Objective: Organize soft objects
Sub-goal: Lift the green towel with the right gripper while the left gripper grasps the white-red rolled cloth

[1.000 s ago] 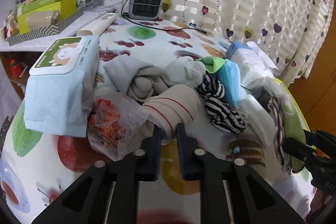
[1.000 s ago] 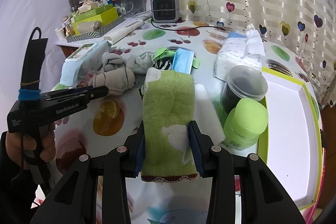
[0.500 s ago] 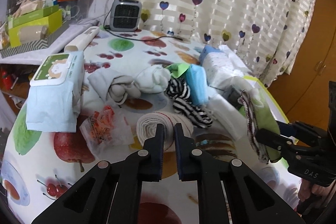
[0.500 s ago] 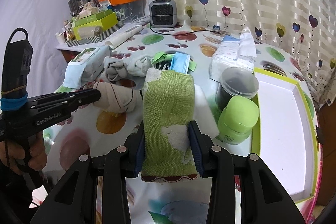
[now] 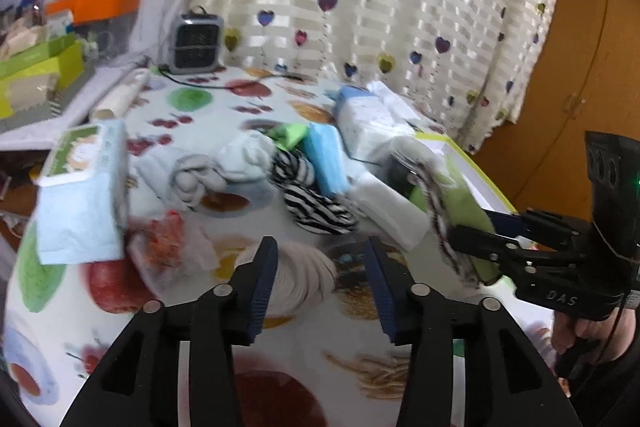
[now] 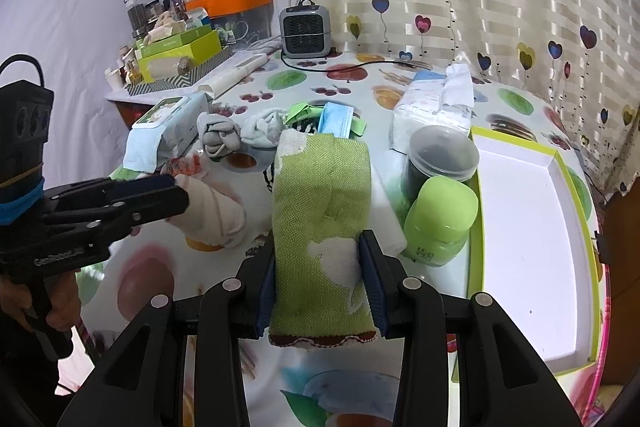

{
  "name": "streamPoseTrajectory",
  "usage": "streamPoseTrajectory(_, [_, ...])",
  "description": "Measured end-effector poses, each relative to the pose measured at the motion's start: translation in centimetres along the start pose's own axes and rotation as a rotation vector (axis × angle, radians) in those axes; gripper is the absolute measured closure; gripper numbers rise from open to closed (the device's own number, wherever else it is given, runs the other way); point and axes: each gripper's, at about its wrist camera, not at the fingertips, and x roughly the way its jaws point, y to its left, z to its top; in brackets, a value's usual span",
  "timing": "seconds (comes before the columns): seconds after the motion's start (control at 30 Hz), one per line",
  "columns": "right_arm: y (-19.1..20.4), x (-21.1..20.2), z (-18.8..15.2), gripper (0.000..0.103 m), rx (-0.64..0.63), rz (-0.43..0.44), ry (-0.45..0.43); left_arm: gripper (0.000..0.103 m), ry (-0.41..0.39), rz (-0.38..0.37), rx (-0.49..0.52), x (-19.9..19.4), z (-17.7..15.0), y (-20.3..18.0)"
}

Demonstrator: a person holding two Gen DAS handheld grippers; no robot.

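Note:
My left gripper (image 5: 320, 279) is open, its jaws standing either side of a rolled cream cloth with red stripes (image 5: 298, 277) that lies on the fruit-print tablecloth. The roll also shows in the right wrist view (image 6: 212, 213), just past the left gripper (image 6: 176, 193). My right gripper (image 6: 318, 279) is shut on a folded green towel (image 6: 320, 195) and holds it above the table; it also shows in the left wrist view (image 5: 468, 247). Grey socks (image 5: 192, 179), a striped sock (image 5: 312, 207) and a blue mask (image 5: 326, 157) lie behind.
A white tray with a green rim (image 6: 528, 227) stands at the right. A green jar (image 6: 440, 217) and a dark tub (image 6: 440, 159) stand beside it. A wet-wipe pack (image 5: 84, 187), a tissue pack (image 6: 432, 111), a snack bag (image 5: 168, 247) and a small heater (image 6: 306, 31) are behind.
My left gripper has opened and let go of the cream roll, which now lies on the table nearer the front. The right gripper still holds the green towel.

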Motion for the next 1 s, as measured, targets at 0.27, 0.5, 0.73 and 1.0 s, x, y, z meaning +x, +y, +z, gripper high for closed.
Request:
streamPoseTrajectory(0.27, [-0.4,-0.2,-0.2,0.063,0.013,-0.001,-0.002,0.043,0.100,0.068,0.048,2.5,-0.6,2.1])
streamPoseTrajectory(0.5, [-0.4,-0.2,-0.4,0.063,0.015,-0.004,0.001,0.041,0.119,0.085,0.141,3.1,-1.4,3.4])
streamPoseTrajectory(0.73, [-0.6,-0.4,-0.4,0.063,0.017,-0.003,-0.002,0.040,0.170,0.053,0.280,3.2,-2.3,2.0])
streamPoseTrajectory(1.0, [-0.7,-0.4,-0.4,0.063,0.019,-0.001,-0.002,0.040,0.225,0.076,0.302,3.3,-3.3,2.4])
